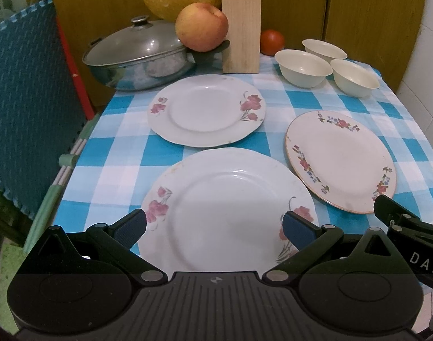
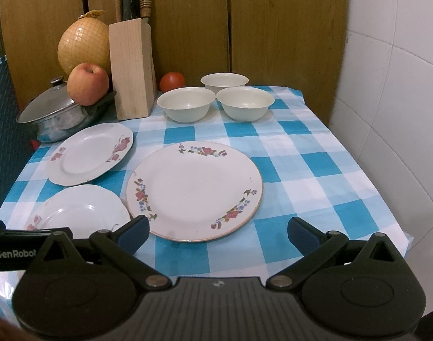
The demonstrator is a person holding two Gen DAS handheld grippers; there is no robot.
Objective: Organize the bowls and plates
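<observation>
Left wrist: plate (image 1: 228, 207) btwn fingers (image 1: 130, 228).

At your twelve o'clock stands a matt raw-wood knife block (image 2: 132, 71), at ten a shiny metal pot (image 1: 137, 65) with a glass lid — below them glossy glazed plates (image 1: 228, 213) and smooth cream bowls (image 2: 186, 108) on soft checked cloth (image 2: 301, 153), your grippers' pads (image 1: 129, 228) ribbed blue rubber.

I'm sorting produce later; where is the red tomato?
The small red tomato sits at the table's back edge, between the wooden knife block and the rearmost cream bowl.
</observation>
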